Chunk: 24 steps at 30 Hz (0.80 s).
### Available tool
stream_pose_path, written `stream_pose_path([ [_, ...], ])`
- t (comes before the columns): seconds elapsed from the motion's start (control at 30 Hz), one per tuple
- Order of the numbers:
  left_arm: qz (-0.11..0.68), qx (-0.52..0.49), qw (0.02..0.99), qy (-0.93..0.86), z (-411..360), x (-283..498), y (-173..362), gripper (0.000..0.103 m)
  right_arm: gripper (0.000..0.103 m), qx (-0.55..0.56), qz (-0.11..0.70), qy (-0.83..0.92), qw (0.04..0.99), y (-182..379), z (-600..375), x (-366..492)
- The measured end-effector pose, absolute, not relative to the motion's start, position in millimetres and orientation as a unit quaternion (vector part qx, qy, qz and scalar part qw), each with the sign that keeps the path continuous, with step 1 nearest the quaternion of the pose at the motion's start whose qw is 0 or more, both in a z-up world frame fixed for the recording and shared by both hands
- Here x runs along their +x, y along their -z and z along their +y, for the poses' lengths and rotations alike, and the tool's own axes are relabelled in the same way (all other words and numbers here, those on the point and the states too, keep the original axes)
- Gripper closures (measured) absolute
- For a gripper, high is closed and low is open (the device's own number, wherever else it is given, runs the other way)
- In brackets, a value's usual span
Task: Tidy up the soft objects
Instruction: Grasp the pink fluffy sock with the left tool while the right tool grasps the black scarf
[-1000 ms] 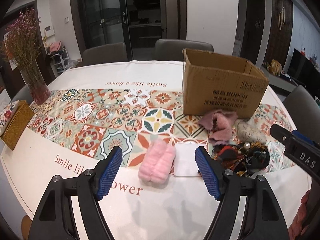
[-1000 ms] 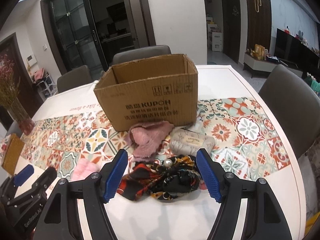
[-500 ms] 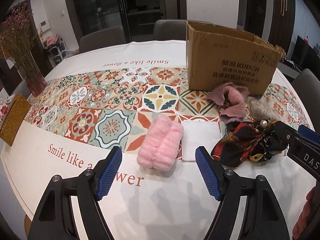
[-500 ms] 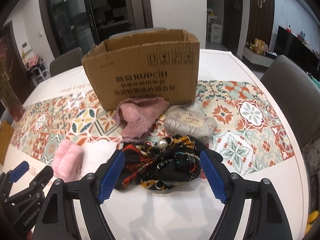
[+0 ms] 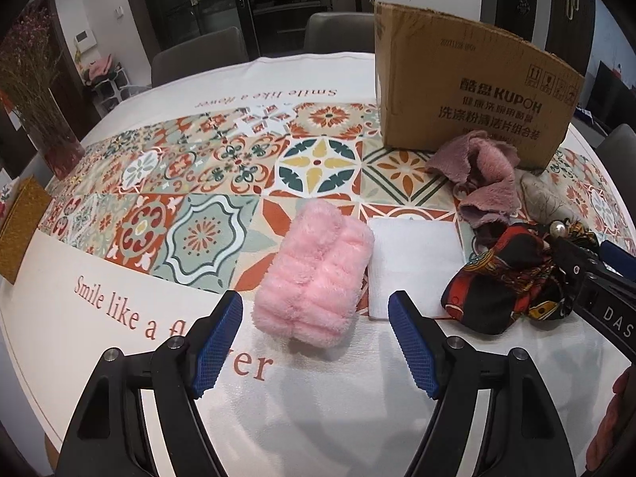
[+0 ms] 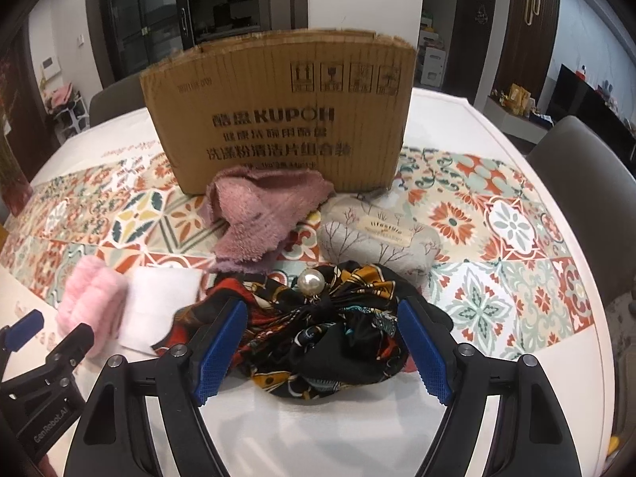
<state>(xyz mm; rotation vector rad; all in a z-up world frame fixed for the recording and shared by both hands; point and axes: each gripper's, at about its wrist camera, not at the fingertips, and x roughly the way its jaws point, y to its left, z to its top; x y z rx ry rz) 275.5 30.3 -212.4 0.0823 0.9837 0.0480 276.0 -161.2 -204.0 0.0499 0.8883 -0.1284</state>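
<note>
Straddling the patterned scarf (image 6: pixel 318 334), the right tool (image 6: pixel 322 348) is spread wide, its blue pads on either side of the bundle and not yet pressing it. That scarf looks like thin, slick fabric bunched loosely with a pearl (image 6: pixel 311 281) on top; it should weigh little and slip easily, so a pinch through the thick middle of the heap seems safer than catching a loose edge. The left tool (image 5: pixel 314 344) is likewise released and holds nothing, hovering just short of the pink fluffy pad (image 5: pixel 316 274), which lies on the surface (image 5: pixel 99 342) touching a white folded cloth (image 5: pixel 413 262). Being plush, the pink piece will likely squash under the pads, so closing across its narrow width should hold it. Farther out, a mauve towel (image 6: pixel 262 210) lies crumpled against the front of the cardboard box (image 6: pixel 278 119), and a grey pouch (image 6: pixel 377 238) with a label sits just beside it. All five soft things lie outside the box, which I judge to be where they go.
</note>
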Motion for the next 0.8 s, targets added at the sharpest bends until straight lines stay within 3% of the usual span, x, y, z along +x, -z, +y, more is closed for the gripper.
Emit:
stream_pose_path([
  [0.43,0.492,0.053,0.869,-0.027,32.4,292.3,242.5,0.028,0.024,0.013,0.465,0.058,0.883,238.5,-158.8,292.9],
  [0.53,0.49,0.053,0.87,-0.02,32.5,291.8,243.3,0.034,0.024,0.006,0.469,0.054,0.881,242.4,-156.8,296.8],
  [0.67,0.484,0.056,0.873,-0.009,31.5,291.6,242.5,0.053,0.024,0.004,0.471,0.051,0.881,246.4,-155.9,298.0],
  [0.8,0.483,0.058,0.874,-0.003,30.7,290.7,241.4,0.057,0.028,0.001,0.471,0.05,0.881,248.0,-154.7,297.9],
])
